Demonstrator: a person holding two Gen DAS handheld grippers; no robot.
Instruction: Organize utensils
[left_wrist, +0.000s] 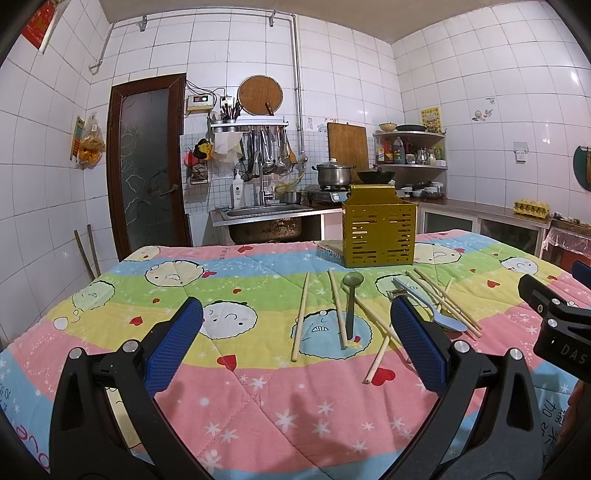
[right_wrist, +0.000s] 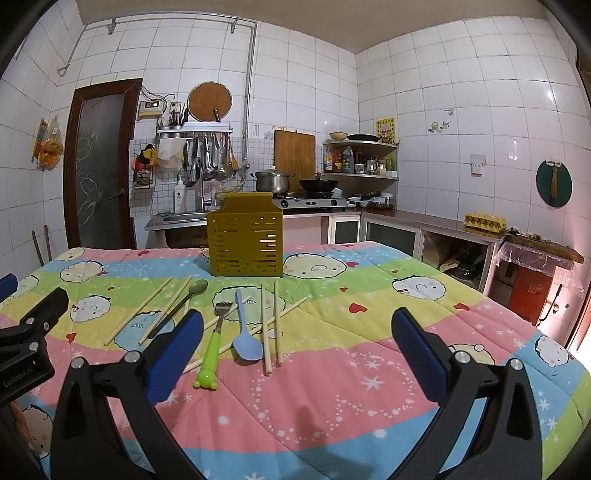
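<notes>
Cartoon quilt (right_wrist: 332, 376) over table; steel pot (right_wrist: 272, 181) and wok (right_wrist: 318, 184) on stove; egg carton (right_wrist: 484, 222) on counter.

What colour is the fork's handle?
Bright green; the fork has a little bear-shaped end. It shows best in the right wrist view.

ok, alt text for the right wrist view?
Open right gripper hovers over a colourful quilt strewn with chopsticks, a green-handled fork, a blue spoon and a dark green spoon; a yellow slotted holder stands behind them.
</notes>
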